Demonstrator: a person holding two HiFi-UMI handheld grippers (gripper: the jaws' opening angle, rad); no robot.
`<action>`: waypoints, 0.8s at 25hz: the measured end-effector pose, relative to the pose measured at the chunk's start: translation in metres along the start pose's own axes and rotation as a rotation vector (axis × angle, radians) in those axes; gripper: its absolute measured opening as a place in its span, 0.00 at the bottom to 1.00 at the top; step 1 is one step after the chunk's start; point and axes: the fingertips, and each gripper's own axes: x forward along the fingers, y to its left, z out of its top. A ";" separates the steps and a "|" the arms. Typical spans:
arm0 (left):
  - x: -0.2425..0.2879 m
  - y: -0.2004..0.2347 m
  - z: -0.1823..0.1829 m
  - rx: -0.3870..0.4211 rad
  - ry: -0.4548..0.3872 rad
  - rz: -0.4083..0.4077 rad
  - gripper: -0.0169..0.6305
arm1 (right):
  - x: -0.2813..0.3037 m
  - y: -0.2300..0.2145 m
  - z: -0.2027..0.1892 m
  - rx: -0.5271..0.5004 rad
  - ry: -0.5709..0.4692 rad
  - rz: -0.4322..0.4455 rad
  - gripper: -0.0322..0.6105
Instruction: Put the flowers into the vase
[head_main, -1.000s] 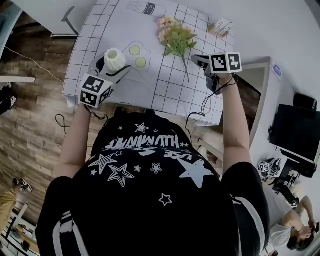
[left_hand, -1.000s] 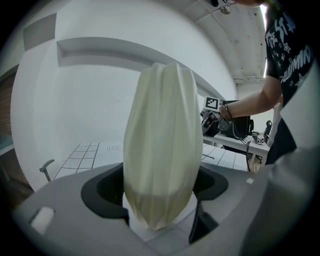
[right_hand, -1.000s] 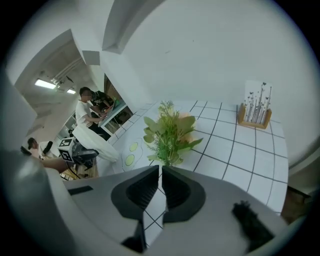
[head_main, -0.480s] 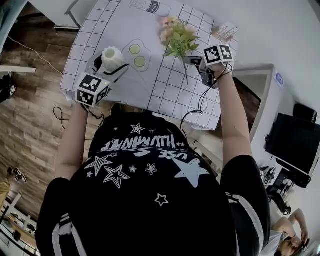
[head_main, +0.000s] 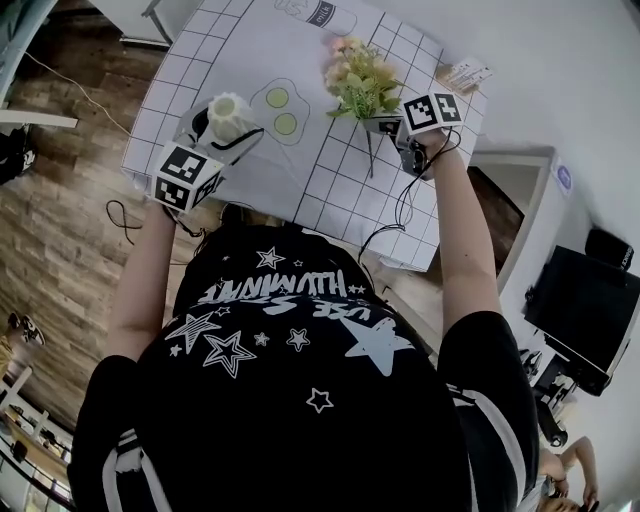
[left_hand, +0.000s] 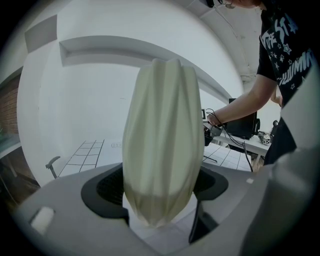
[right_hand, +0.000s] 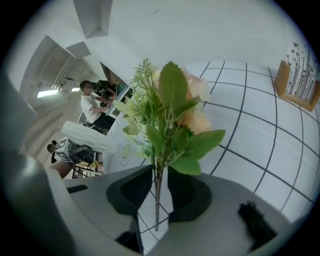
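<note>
**Item 1.** Cream ribbed ceramic vase (left_hand: 162, 145), roughly upright, clamped between the pads of the left gripper (left_hand: 160, 197). It is probably held steady as the receiving vessel.

**Item 2.** Artificial bunch of peach flowers with green leaves (head_main: 362, 85), lying on the white gridded mat (head_main: 300, 160) to the right of the vase, stem towards the person.

**Item 3.** Right gripper (right_hand: 160, 192). Its jaws have just been opening and now stand narrowly parted, straddling the thin stem. The stem runs between the pads (right_hand: 131, 192), nearer one than the other, and is not pinched. Likely set for pickup.
</note>
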 end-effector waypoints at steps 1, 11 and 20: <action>0.000 0.000 0.000 -0.001 0.001 0.002 0.62 | 0.002 0.000 0.000 0.000 0.008 0.002 0.21; 0.000 0.000 0.000 -0.005 0.008 0.005 0.62 | 0.014 0.002 -0.002 0.031 0.034 0.029 0.17; 0.001 0.000 0.000 -0.005 0.005 0.008 0.62 | 0.006 0.016 0.002 0.037 -0.045 0.098 0.13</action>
